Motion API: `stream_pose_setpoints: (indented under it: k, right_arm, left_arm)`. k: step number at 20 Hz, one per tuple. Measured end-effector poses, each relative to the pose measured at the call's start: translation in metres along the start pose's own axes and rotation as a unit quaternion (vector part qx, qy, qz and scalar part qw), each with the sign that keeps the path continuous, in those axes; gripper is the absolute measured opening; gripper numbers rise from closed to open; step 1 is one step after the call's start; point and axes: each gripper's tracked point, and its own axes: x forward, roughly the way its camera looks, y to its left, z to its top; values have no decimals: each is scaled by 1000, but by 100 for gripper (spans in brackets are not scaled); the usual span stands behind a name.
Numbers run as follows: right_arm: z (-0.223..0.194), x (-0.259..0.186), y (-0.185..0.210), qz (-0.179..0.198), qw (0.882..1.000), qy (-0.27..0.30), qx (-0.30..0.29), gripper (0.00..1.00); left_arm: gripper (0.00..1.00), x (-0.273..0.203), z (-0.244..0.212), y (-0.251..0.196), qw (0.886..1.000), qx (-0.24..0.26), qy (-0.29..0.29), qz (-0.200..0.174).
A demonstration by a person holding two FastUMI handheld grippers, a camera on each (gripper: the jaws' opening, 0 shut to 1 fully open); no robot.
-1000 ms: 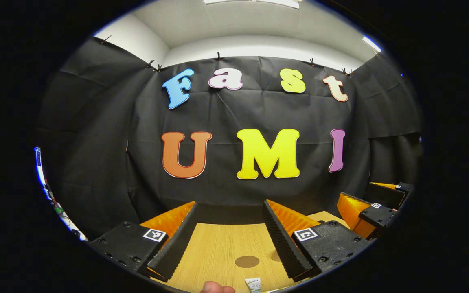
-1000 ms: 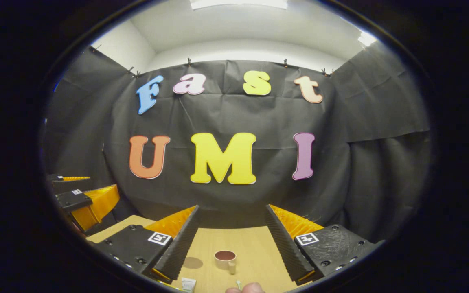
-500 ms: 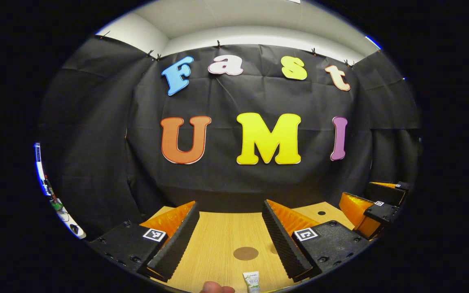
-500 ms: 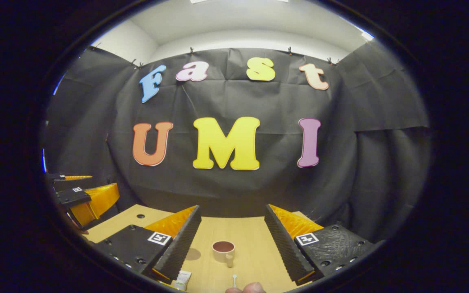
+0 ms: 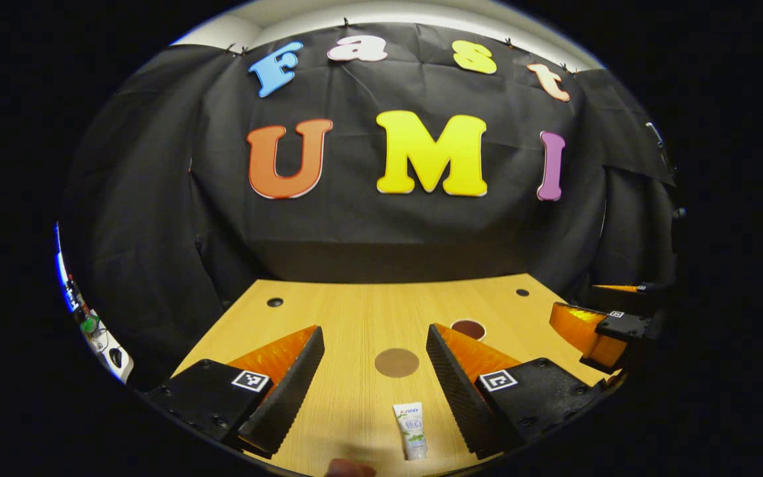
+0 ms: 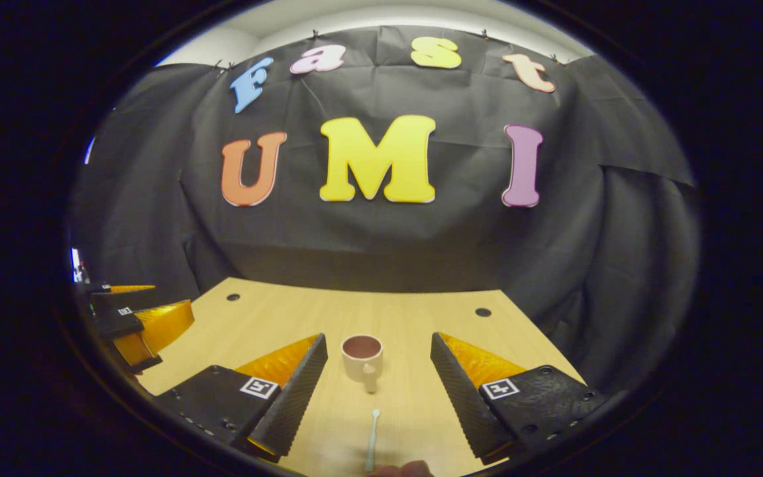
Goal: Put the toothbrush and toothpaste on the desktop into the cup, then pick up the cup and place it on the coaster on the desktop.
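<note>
A small white toothpaste tube (image 5: 410, 430) lies on the wooden desktop, low between my left gripper's (image 5: 373, 331) open fingers. Beyond it sits the round brown coaster (image 5: 396, 362). The cup's dark rim (image 5: 468, 328) peeks out behind the left gripper's right finger. In the right gripper view the pale cup (image 6: 361, 356) stands upright with its handle toward me, between the tips of my open right gripper (image 6: 378, 338). A slim toothbrush (image 6: 372, 447) lies on the desktop nearer than the cup. Neither gripper touches anything.
The desktop (image 5: 328, 305) has two small dark holes near its far corners (image 5: 275, 302) (image 5: 522, 292) and ends at the black cloth wall. The right gripper (image 5: 593, 328) shows at the right edge; the left gripper (image 6: 136, 324) shows at the left edge.
Both grippers have tilted downward, so much more of the desktop shows. The toothpaste, the toothbrush and the cup have come further into view. Both stay open.
</note>
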Motion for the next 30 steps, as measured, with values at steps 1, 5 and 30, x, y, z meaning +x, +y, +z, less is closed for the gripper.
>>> stream_pose_setpoints:
  k: [1,5,30]
  right_arm:
    - [-12,5,-2,-1,1000,19,4,95]
    - [-39,20,-6,4,997,72,0,95]
    - [-217,82,0,14,943,334,-12,95]
  left_arm:
    - [99,2,-10,-3,1000,-4,18,-3]
    - [99,8,-50,-13,997,-6,77,-10]
    - [99,12,-198,-42,952,-44,303,-25]
